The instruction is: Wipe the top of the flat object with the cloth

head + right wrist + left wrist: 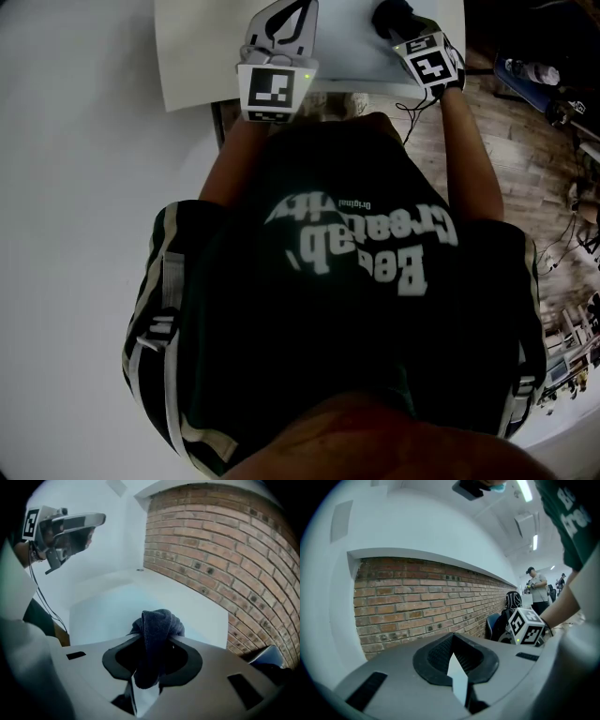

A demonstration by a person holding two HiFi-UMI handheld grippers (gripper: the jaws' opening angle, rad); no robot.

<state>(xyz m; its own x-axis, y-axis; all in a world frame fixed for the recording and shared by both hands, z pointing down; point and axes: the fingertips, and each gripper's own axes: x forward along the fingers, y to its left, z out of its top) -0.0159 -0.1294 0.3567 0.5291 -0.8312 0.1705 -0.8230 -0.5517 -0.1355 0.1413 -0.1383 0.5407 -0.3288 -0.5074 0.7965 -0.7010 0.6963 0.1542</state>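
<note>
Cloth (157,623) between right gripper (155,641) jaws, left gripper (292,19) beside.

The person's dark shirt (347,309) fills most of the head view and hides everything beneath it. The top edge of that view cuts off the far part of the white table (197,56), and it also clips the tips of the left gripper (292,11) and the dark cloth (386,14) held in the right gripper (398,28). In the right gripper view the bunched cloth covers the place where the jaws meet and the stretch of table just behind it. The people (538,585) far off in the left gripper view are too small to make out. So is the clutter (572,347) at the head view's right edge.
</note>
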